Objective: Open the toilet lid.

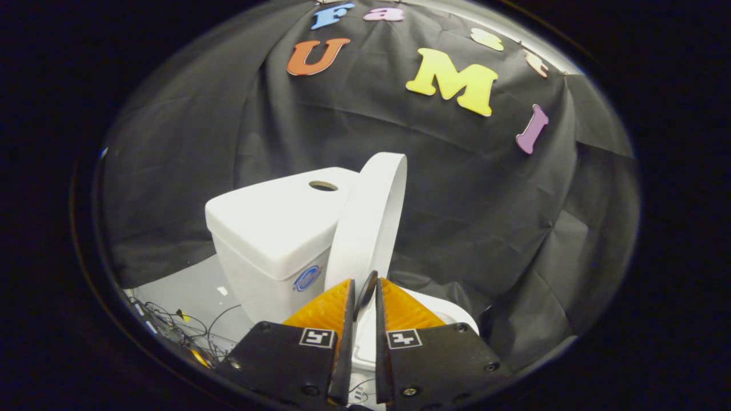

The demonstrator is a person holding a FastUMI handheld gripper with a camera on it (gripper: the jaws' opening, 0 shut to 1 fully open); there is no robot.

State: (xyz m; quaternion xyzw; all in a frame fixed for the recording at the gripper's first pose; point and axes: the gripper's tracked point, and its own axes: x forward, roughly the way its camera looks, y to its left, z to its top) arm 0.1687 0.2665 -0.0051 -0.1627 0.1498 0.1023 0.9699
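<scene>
Lid (371, 220): raised, standing near upright at frame centre, leaning back toward the tank; task looks close to done.
Tank (274, 228): left of centre, flat top with a round hole near its back edge; front wall carries a round sticker, not legible.
Bowl rim (451, 311): pale curve showing lower right of centre, just beyond the fingers.
Gripper (364, 288): bottom centre, pointing up at the lid's lower edge.
Jaws: nearly together, a narrow slit between them; a thin dark edge sits in that slit at the tips, but cannot tell whether both fingers press on it or what it belongs to.
Floor clutter: loose cables (188, 331) at lower left, beside the tank's base.
Risk, lid falling: judged not fully settled against the tank; letting go early could let it swing down onto the bowl.
Risk, overpush: pressing on once the lid meets the tank could jar the hinge or the tank top.
Risk, snag: pulling back with the tips so close together might drag the lid forward.
</scene>
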